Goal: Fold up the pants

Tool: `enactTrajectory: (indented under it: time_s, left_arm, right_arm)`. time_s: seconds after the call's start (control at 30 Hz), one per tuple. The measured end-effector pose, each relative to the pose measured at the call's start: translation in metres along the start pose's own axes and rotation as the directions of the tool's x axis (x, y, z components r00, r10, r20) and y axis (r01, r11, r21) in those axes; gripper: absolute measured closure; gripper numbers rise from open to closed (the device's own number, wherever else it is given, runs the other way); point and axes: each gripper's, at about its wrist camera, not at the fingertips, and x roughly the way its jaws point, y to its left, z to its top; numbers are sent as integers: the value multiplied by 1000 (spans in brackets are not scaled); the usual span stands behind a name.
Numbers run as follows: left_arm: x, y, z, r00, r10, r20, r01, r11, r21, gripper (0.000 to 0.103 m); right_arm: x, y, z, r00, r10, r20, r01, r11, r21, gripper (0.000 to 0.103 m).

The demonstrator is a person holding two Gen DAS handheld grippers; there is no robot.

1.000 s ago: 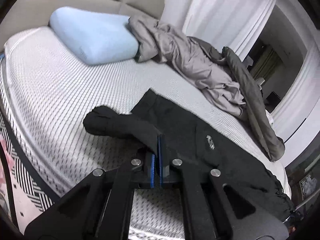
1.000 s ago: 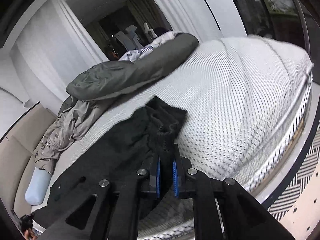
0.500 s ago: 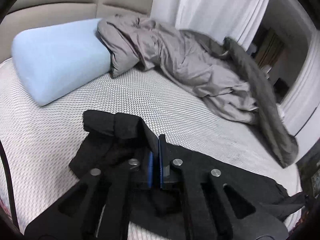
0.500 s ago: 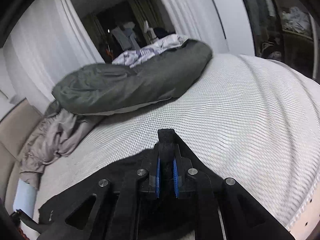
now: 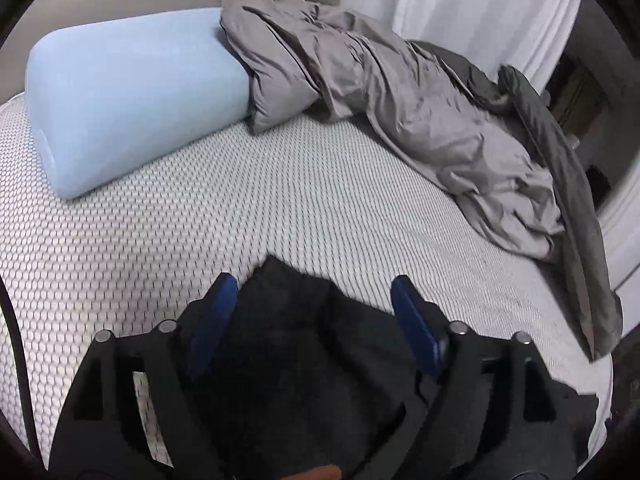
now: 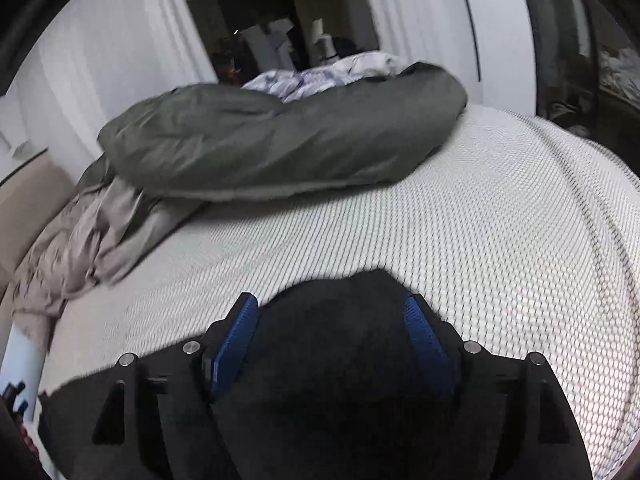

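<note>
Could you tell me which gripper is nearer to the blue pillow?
Left. The left gripper faces the pillow across bare mattress; from the right gripper the pillow sits far off at the left edge.

Black pants (image 5: 304, 344) bunched on mattress (image 5: 280, 208)

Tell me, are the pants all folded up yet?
Partly. Both grippers are wide open, the left gripper and the right gripper, so nothing is being held; the black pants lie loose on the white mattress between the blue pads. One fold looks laid down, judging by the bunched edge. How neat it is, or how many folds are left, is hidden under the grippers.
</note>
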Motion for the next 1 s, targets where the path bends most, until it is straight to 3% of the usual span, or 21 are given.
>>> enactTrajectory:
  time_s: [0.17,0.3,0.47,0.53,0.57,0.6,0.63,0.67,0.77,0.83,0.93,1.0]
  left_arm:
    - [-20,-30,-36,999,-16,-42,21,995,101,11]
    - [-24,-52,-63,988,-76,-133,88,992,85,11]
    - [-19,-71,-88,983,-88,-160,101,992,75,11]
    - [-8,-75,-91,983,-67,-168,81,994,76,11]
    - [-2,-76,-92,983,-64,-171,75,995,59,11]
    - [5,-76,-93,982,-61,-179,69,997,40,11]
    - [11,-77,-92,979,-59,-193,65,998,25,11]
    - [16,-78,-91,978,-60,-202,66,997,26,11]
    - [25,-87,-89,980,-10,-200,29,995,91,11]
    - [31,-88,-85,979,18,-202,3,995,104,11]
    - [41,-86,-83,975,25,-219,-5,996,90,11]
    - [46,-85,-82,972,38,-231,-17,996,92,11]
  right_arm:
    - [20,12,-19,983,98,-155,-92,995,40,24]
    - [38,45,-26,956,194,-218,-189,981,43,24]
    - [75,73,-32,930,244,-275,-231,970,80,29]
    - [91,84,-32,934,189,-302,-189,982,30,38]
    - [102,89,-32,933,170,-317,-174,985,15,57]
    - [110,93,-33,927,168,-335,-173,985,15,83]
    - [118,94,-33,922,180,-342,-183,983,25,95]
    - [121,95,-32,924,188,-334,-191,981,24,99]
    - [113,99,-14,967,173,-185,-177,984,-8,100]
    - [114,97,-5,983,126,-135,-127,992,0,100]
    - [134,95,-3,976,86,-201,-87,996,3,96]
    - [144,92,-8,962,75,-262,-73,997,18,85]
